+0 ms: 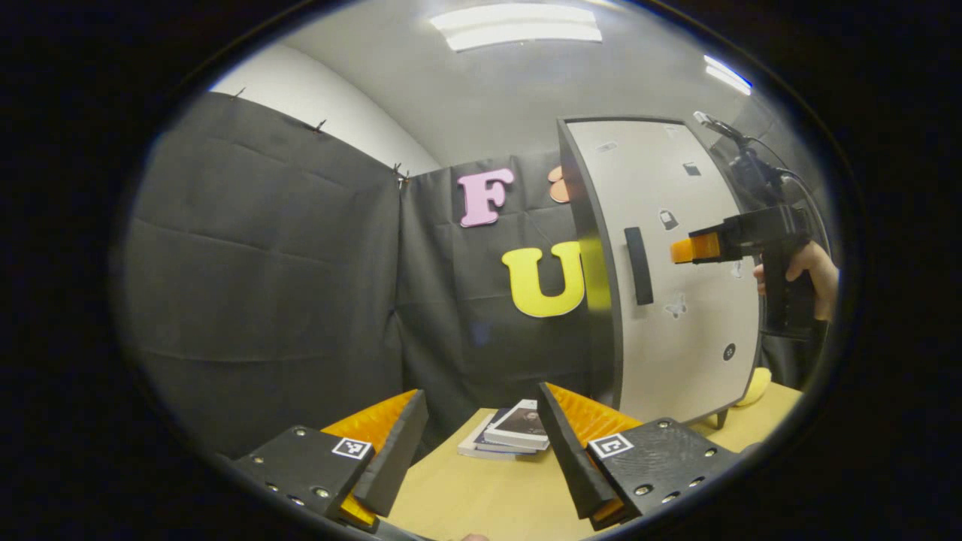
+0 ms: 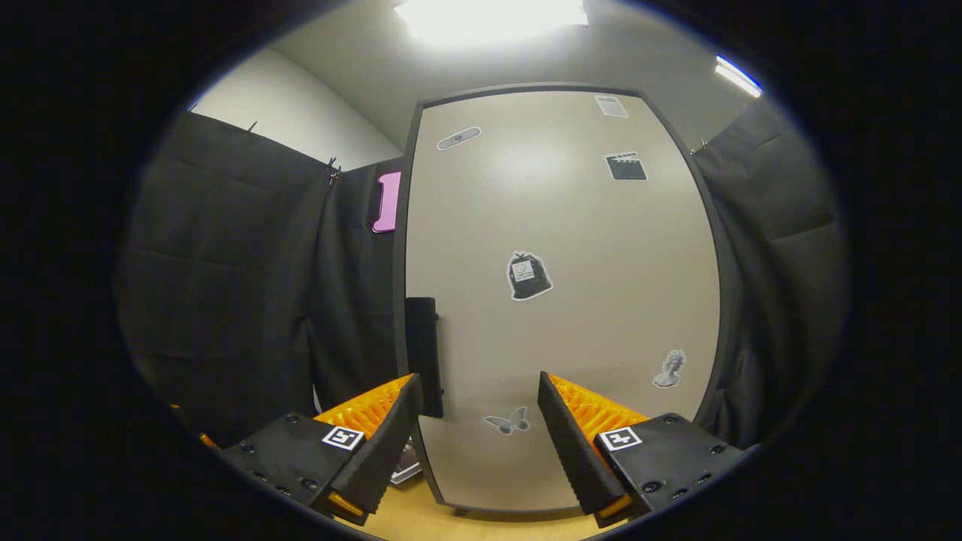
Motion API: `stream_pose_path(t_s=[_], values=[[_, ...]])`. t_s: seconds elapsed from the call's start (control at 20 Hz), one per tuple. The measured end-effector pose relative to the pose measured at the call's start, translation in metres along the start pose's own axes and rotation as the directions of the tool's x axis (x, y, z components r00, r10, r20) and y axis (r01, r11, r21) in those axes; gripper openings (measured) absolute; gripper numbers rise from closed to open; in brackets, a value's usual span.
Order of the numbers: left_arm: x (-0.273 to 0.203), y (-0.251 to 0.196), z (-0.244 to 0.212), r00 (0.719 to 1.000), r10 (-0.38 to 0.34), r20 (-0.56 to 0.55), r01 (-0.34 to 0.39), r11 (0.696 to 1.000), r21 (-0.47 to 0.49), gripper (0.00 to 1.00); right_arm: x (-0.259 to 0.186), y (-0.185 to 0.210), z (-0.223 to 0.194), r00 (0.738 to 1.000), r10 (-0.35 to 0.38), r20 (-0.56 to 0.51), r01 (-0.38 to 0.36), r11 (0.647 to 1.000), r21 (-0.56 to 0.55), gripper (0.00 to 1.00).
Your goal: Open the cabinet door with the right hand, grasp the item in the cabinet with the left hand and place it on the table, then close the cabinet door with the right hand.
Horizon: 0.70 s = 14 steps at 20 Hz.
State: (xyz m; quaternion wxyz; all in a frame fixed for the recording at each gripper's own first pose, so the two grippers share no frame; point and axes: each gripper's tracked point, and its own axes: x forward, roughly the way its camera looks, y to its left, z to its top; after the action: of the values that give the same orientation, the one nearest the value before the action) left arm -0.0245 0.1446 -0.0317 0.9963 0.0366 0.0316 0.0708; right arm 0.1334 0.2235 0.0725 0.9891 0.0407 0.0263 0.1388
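A pale cabinet (image 1: 676,188) stands on the wooden table (image 1: 481,496) at the right of the left gripper view, its door closed and whatever is inside hidden. The door's black vertical handle (image 1: 639,265) is a short way left of my right gripper (image 1: 682,251), which a hand (image 1: 808,270) holds in front of the door. In the right gripper view the door (image 2: 571,225) is close ahead, and the handle (image 2: 423,357) sits just above the left finger of my open right gripper (image 2: 477,436). My left gripper (image 1: 481,443) is open and holds nothing, low over the table.
A small stack of books (image 1: 511,436) lies on the table left of the cabinet's base. A yellow object (image 1: 755,387) peeks out behind the cabinet's right foot. Black cloth walls close off the back and left.
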Motion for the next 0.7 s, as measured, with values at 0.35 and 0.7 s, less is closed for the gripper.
stream_pose_path(t_s=[0.35,0.7], values=[[0.002,0.029,-0.013,0.999,0.034,-0.018,-0.033,0.999,0.010,0.89,0.040,0.033,-0.007,0.999,0.012,-0.034,-0.012,1.000,-0.014,0.97],[0.003,0.061,-0.023,0.997,0.071,-0.036,-0.071,0.997,0.006,0.89,0.071,0.053,-0.018,0.997,0.000,-0.076,-0.001,1.000,-0.015,0.80]])
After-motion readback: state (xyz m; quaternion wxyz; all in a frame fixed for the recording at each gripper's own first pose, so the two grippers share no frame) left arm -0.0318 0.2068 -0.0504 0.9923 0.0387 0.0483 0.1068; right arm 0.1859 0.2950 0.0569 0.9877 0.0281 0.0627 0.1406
